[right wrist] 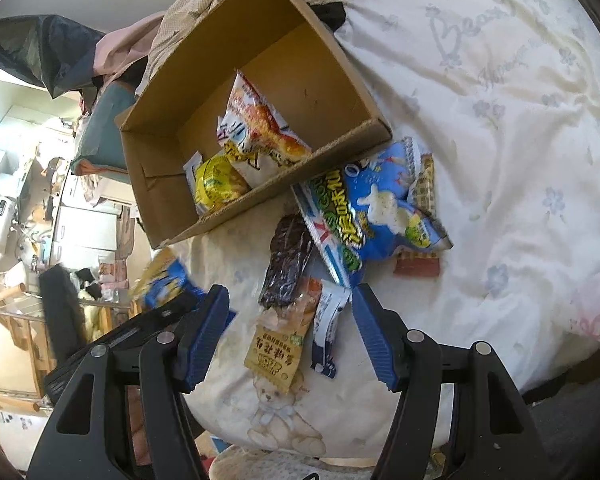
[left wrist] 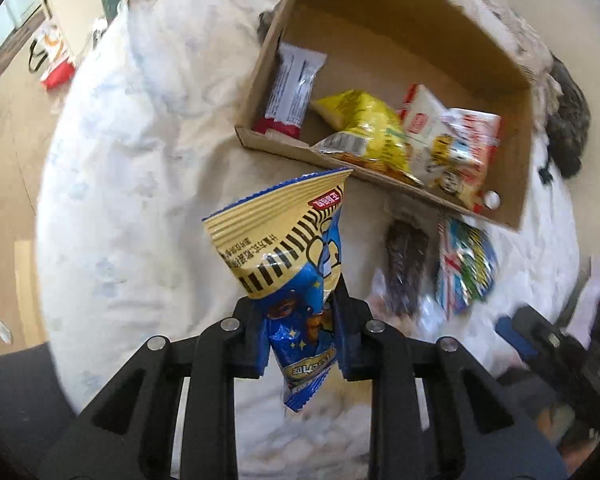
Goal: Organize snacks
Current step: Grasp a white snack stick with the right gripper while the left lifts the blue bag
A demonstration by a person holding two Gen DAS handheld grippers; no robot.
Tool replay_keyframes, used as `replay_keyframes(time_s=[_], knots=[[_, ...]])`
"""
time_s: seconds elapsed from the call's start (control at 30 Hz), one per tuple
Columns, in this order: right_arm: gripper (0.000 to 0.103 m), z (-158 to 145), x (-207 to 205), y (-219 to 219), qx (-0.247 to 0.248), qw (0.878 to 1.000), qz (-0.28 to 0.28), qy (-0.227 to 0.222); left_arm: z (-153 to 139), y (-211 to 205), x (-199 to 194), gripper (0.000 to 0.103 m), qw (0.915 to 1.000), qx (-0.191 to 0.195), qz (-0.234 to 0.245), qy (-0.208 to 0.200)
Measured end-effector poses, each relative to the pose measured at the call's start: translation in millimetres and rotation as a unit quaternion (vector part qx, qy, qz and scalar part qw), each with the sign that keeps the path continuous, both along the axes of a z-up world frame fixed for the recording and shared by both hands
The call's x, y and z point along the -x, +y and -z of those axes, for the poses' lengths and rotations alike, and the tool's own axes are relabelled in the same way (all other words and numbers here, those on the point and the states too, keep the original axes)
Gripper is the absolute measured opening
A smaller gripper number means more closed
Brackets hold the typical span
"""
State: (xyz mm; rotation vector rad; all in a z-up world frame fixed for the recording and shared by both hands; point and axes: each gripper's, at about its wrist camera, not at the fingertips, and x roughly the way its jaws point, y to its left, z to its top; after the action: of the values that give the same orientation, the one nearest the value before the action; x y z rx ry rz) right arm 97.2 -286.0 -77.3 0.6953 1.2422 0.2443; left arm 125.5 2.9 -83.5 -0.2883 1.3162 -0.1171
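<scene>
Left gripper (left wrist: 300, 336) fingers pinch blue-yellow snack packet (left wrist: 288, 264) mid-body, lower centre; light, crinkly, slippery. Right gripper (right wrist: 290, 336) fingers spread, empty.

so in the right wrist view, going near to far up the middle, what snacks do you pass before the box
yellow peanut packet → dark brown wrapped bar → open brown cardboard box, holding a yellow crinkly bag and a white-orange packet

Blue-and-cream striped snack packet (left wrist: 288, 264); plain brown cardboard box (right wrist: 172, 184); yellow packet (left wrist: 364, 128) inside it; cream bedspread (right wrist: 500, 120) with pale blue flowers; blue fingers (right wrist: 376, 344).
</scene>
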Motion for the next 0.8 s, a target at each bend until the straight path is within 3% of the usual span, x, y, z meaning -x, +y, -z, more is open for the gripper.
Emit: replay_keyframes(time_s=[0.17,0.23,0.43,0.63,0.67,0.7,0.73,0.8], knots=[[0.066,11,3,6,0.008,0.999,-0.018,0.029,-31,9,16,0.022,0.9979,-0.023,0.058,-0.016],[0.059,17,3,10,0.038,0.998,-0.024,0.043,-39,11,23,0.022,0.9969,-0.028,0.071,-0.018],[0.051,46,1,36,0.079,0.990,-0.063,0.098,-23,28,28,0.022,0.9992,-0.010,0.038,-0.010],[0.049,61,-5,57,0.110,0.984,-0.085,0.114,-32,31,24,0.022,0.9992,0.001,0.027,-0.029],[0.047,62,-6,58,0.112,0.983,-0.087,0.115,-32,31,24,0.022,0.9993,0.003,0.026,-0.027],[0.036,64,-8,60,0.113,0.983,-0.088,0.115,-31,31,24,0.022,0.9993,0.006,0.026,-0.026],[0.014,64,-9,62,0.111,0.983,-0.093,0.114,-31,31,23,0.022,0.9993,0.007,0.027,-0.025],[0.013,61,-8,67,0.103,0.982,-0.116,0.111,-33,31,24,0.022,0.9991,0.008,0.031,-0.028]])
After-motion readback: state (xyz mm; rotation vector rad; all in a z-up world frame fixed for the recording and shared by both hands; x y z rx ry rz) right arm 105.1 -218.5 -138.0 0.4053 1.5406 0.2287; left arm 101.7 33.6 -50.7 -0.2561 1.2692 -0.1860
